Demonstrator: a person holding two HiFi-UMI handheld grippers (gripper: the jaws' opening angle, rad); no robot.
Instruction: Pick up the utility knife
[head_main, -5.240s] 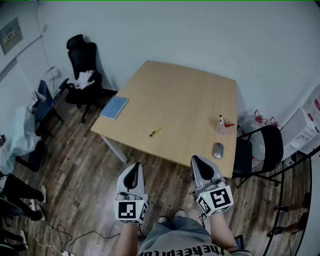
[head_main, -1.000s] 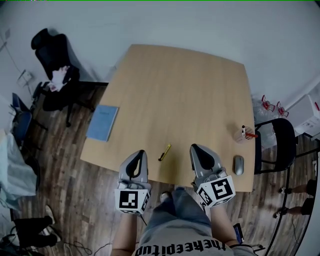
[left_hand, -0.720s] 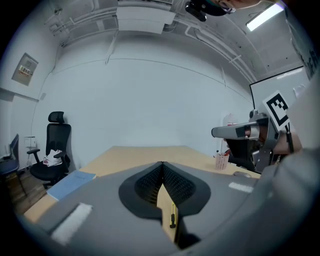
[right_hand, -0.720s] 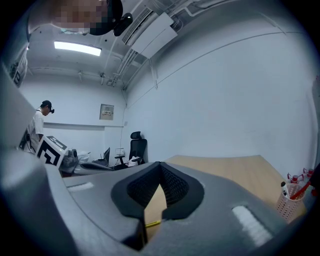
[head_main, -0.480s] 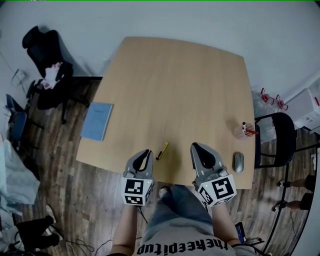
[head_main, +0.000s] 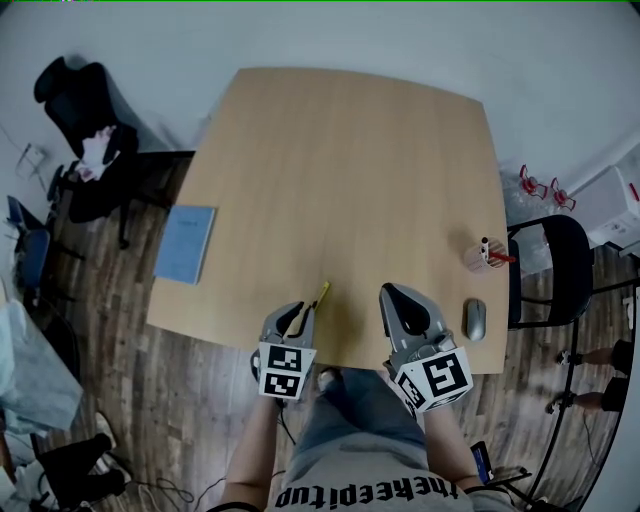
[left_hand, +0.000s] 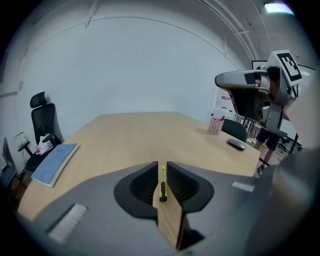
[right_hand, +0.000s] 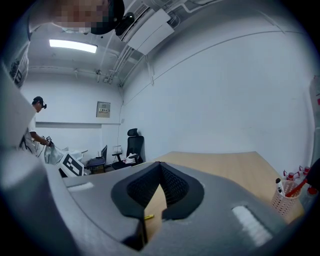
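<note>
The utility knife (head_main: 320, 295), yellow with a black slider, lies near the front edge of the wooden table (head_main: 350, 170). My left gripper (head_main: 300, 309) is tilted down just behind it, almost over its near end. In the left gripper view the knife (left_hand: 162, 183) shows through the narrow slit between the jaws, which are opening; the left gripper (left_hand: 162, 163) does not press on it. My right gripper (head_main: 398, 296) hovers to the knife's right with its tips together, and in its own view the right gripper (right_hand: 160, 165) holds nothing, with a bit of the knife (right_hand: 148, 217) low down.
A blue notebook (head_main: 186, 243) lies at the table's left edge. A grey mouse (head_main: 474, 320) and a pen cup (head_main: 482, 254) sit at the right edge, next to a black folding chair (head_main: 560, 275). An office chair (head_main: 85, 105) stands at the far left.
My left gripper has dropped and tipped downward toward the knife, and its jaws have parted a little. The right gripper has stayed in place.
</note>
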